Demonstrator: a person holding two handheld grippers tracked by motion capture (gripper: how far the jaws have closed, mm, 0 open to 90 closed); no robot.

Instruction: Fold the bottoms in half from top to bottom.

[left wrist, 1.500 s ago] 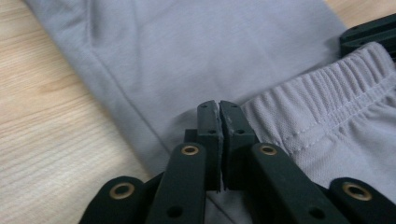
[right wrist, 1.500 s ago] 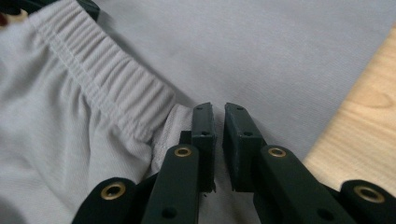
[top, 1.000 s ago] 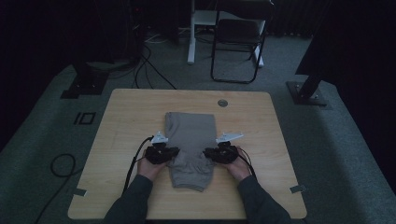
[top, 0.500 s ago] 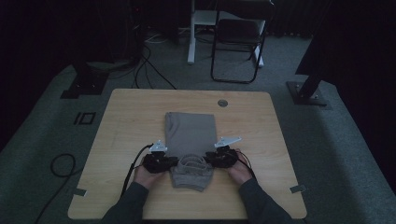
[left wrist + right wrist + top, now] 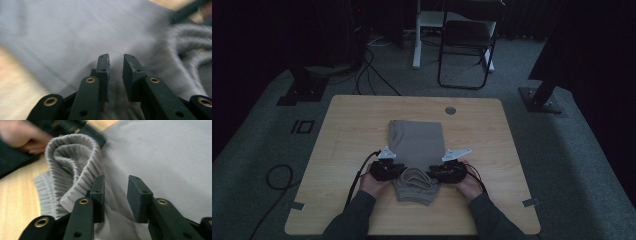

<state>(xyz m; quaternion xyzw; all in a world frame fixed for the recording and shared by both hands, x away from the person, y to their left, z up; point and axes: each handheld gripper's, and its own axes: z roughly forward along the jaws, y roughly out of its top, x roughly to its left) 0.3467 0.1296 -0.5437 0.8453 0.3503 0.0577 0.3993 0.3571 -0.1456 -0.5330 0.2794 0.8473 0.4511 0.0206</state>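
A grey garment (image 5: 417, 142) lies folded on the wooden table (image 5: 347, 130), its ribbed hem (image 5: 414, 177) bunched up at the near end. My left gripper (image 5: 398, 171) sits at the hem's left side and my right gripper (image 5: 432, 175) at its right. In the left gripper view the left gripper (image 5: 116, 58) is open over smooth grey cloth (image 5: 62, 30). In the right gripper view the right gripper (image 5: 116, 181) is open beside the curled ribbed hem (image 5: 72, 152). Both pairs of jaws have just been opening; loose cloth lies in each gap, unpressed.
A round grommet (image 5: 450, 110) is set in the table's far edge. Beyond the table stand a dark chair (image 5: 467, 45) and two stand bases (image 5: 302, 90). Cables (image 5: 277, 175) lie on the floor at left. The person's other hand (image 5: 20, 135) shows at the upper left of the right gripper view.
The near end of the garment has rumpled, and its ribbed hem now stands curled up between the two grippers. Both hands have barely shifted.
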